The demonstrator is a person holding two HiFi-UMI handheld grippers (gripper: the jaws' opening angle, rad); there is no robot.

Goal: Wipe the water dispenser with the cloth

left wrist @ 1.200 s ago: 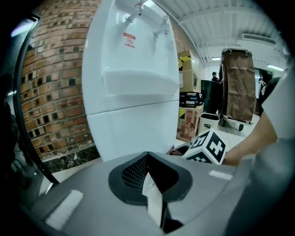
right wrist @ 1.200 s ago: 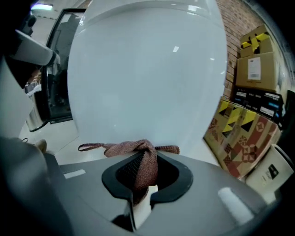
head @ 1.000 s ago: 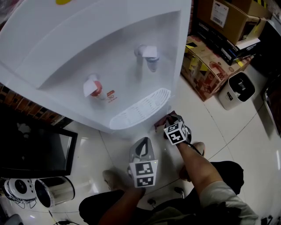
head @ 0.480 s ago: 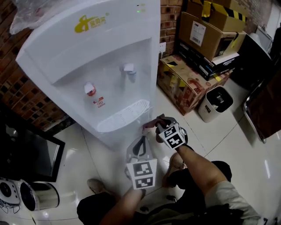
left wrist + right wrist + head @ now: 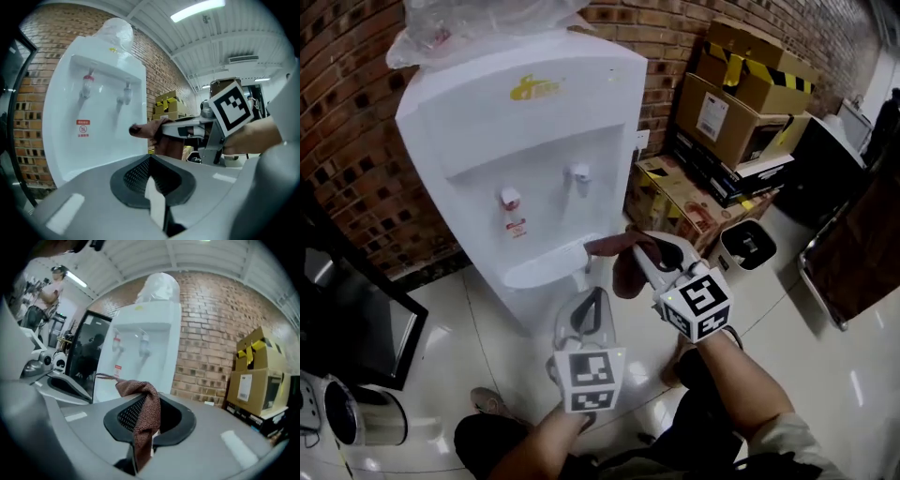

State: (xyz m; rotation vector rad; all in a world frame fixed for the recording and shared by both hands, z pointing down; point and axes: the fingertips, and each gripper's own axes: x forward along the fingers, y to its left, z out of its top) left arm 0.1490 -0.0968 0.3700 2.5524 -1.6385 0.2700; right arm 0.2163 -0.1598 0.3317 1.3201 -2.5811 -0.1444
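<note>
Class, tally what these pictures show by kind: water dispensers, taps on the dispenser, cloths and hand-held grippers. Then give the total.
Water dispenser: 1
Taps: 2, the red tap and the pale tap
Cloth: 1
Grippers: 2, the left gripper and the right gripper
Total: 6

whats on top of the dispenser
A crumpled clear plastic bag sits on top of the dispenser. Whatever lies under the bag is covered and cannot be made out.
</note>
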